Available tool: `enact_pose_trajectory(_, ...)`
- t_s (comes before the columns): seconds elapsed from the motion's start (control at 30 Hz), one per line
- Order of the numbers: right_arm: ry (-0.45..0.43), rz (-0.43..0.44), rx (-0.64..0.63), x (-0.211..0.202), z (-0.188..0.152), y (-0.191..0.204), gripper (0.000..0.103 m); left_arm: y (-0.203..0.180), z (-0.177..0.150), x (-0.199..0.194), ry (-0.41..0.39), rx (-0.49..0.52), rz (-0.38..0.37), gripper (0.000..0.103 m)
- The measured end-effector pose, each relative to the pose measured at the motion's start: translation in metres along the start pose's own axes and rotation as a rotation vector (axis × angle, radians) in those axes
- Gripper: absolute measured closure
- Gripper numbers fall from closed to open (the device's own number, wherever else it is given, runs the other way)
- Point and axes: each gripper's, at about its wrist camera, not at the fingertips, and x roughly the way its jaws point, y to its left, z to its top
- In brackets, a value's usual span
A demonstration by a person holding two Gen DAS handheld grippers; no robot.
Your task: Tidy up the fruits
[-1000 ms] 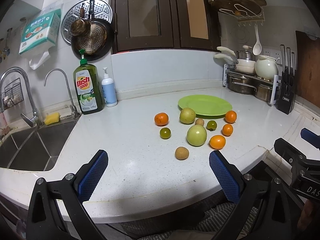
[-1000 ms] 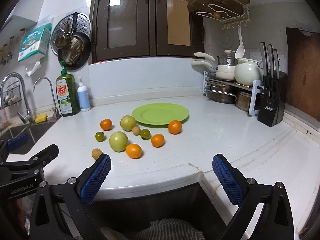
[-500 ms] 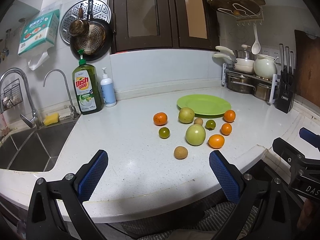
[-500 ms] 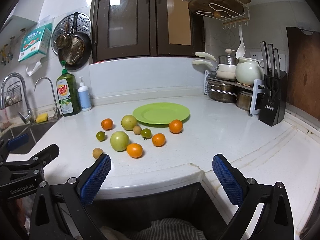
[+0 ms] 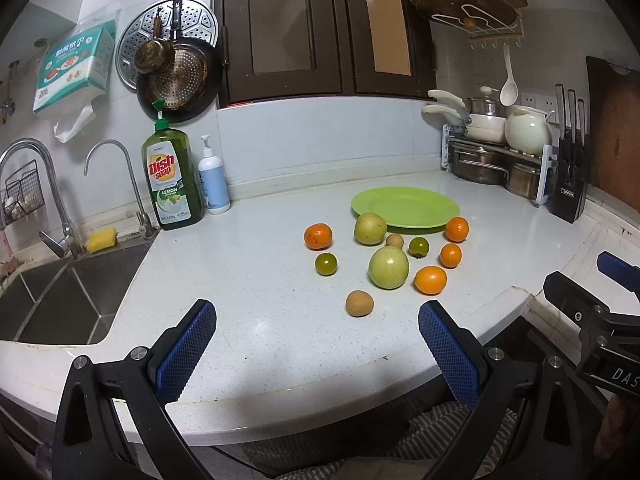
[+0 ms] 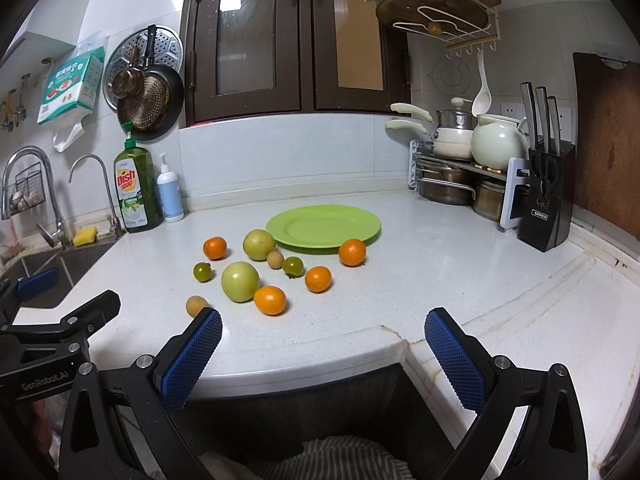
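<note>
On white speckled desk [image 5: 248,280]: round lime-green plate [image 5: 405,207], bare, near back wall. Loose fruit just in front of plate: four orange tangerines, two large pale-green round fruits, two small dark-green fruits, two small tan round fruits; one tan fruit [image 5: 359,303] nearest front edge. Left gripper [image 5: 316,340] released, blue-padded jaws wide apart, grasping nothing, at desk front edge. Right gripper [image 6: 323,344] likewise spread, nothing between jaws. Green dish-soap bottle [image 5: 172,176] beside steel sink [image 5: 60,300].
</note>
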Motion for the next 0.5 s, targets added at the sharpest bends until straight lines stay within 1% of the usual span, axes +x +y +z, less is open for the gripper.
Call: enact_pose_trajectory(0.5,0.004,0.006,-0.001,-0.0001,-0.0014,0.0011,0.001,-0.0001,0.0000,-0.0009,-0.001,0.002,-0.001,0.000)
